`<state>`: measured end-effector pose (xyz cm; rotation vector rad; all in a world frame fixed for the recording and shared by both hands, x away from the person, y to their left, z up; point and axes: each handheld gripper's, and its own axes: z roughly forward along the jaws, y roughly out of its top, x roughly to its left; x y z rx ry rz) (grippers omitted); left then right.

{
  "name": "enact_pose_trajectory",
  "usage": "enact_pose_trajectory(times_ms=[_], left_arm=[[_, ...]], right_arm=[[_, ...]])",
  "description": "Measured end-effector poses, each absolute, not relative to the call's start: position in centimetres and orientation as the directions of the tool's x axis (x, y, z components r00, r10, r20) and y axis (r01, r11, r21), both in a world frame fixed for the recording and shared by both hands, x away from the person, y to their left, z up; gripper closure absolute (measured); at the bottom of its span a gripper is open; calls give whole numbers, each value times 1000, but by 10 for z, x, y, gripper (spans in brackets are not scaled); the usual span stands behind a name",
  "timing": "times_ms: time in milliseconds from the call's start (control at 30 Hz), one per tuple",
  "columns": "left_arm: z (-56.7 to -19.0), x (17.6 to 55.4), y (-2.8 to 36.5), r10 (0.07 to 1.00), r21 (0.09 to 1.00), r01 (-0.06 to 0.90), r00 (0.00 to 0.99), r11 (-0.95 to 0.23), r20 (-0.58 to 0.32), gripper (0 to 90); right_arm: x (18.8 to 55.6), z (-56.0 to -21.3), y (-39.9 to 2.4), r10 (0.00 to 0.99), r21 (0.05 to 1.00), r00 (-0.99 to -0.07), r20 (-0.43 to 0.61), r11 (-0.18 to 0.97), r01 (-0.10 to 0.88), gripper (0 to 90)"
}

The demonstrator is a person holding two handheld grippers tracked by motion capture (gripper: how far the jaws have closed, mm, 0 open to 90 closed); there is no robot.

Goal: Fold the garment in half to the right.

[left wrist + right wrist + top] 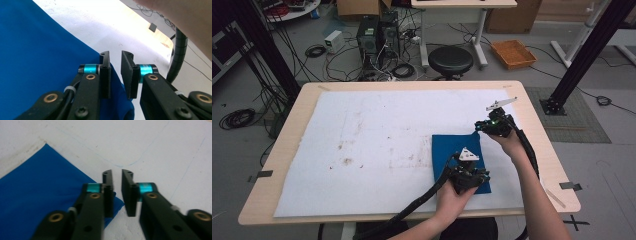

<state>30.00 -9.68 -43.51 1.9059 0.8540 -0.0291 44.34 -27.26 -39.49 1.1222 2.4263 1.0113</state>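
A folded blue cloth (460, 156) lies flat on the white sheet (377, 135) covering the counter (287, 125), toward its right edge and nearer the person's side. The left gripper (115, 73) sits at the cloth's near right corner, jaws released with a narrow gap; the blue corner lies under them but is not pinched. The right gripper (117, 192) is at the cloth's far right corner, jaws likewise parted and gripping nothing. On the floor beyond the counter's far right corner, an orange tray (513, 53) looks empty.
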Motion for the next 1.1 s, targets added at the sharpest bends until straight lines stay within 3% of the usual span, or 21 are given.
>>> enact_pose_trajectory(times_ms=[200, 367, 633, 867, 1100], left_arm=[[-428, 294, -87, 541, 800, 551, 759, -239, -361, 591], [-412, 288, -68, 536, 828, 511, 776, -229, -331, 551], [-402, 293, -12, 601, 841, 500, 743, -206, -294, 544], [-402, 293, 37, 653, 847, 497, 707, -188, -271, 530], [-392, 286, 92, 724, 887, 424, 668, -182, -171, 482]], right_arm=[[443, -409, -273, 806, 675, -579, 125, 359, 645, 632], [440, -409, -264, 803, 670, -594, 51, 414, 617, 884], [438, -407, -271, 827, 673, -562, 19, 405, 619, 895], [432, -404, -269, 838, 666, -546, -16, 416, 619, 715], [368, -393, -285, 839, 743, -543, 44, 336, 579, 650]])
